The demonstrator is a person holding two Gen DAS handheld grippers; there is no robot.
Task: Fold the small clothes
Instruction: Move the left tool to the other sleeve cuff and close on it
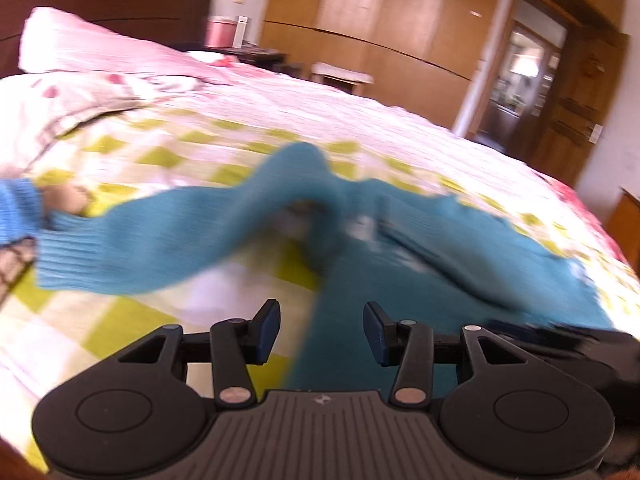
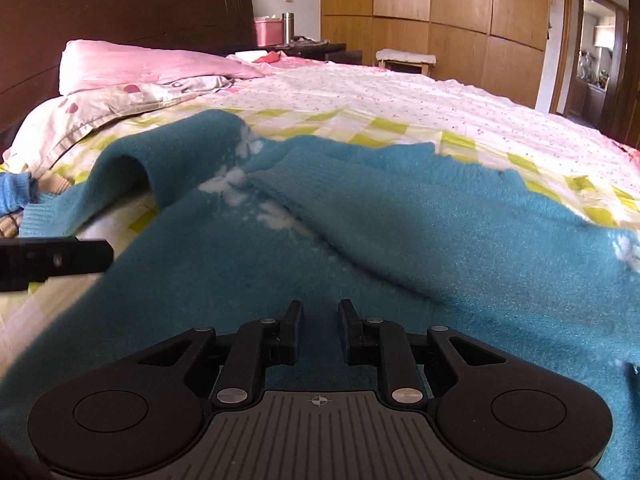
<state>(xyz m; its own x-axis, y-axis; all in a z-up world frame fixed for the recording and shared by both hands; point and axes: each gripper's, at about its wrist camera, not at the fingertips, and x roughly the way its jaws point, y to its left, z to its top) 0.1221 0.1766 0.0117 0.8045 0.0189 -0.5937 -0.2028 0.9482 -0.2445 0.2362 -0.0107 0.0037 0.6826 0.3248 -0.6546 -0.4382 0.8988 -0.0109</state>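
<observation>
A small teal knit sweater [image 2: 360, 248] with white snowflake marks lies on the bed [image 2: 400, 92]. One sleeve [image 1: 132, 248] stretches out to the left, its ribbed cuff at the far left; the left wrist view is motion-blurred. My left gripper [image 1: 322, 330] is open and empty, hovering over the sweater's left edge. My right gripper [image 2: 320, 330] is open with a narrow gap, just above the sweater's body, holding nothing. The left gripper's finger [image 2: 56, 260] shows at the left of the right wrist view.
A yellow-green checked cover [image 1: 100, 320] and a floral sheet spread over the bed. A pink pillow [image 2: 152, 64] and dark headboard [image 2: 120, 0] are at the back left. Other blue clothing [image 2: 14, 194] lies at the left. Wooden wardrobes [image 2: 440, 12] and a doorway stand behind.
</observation>
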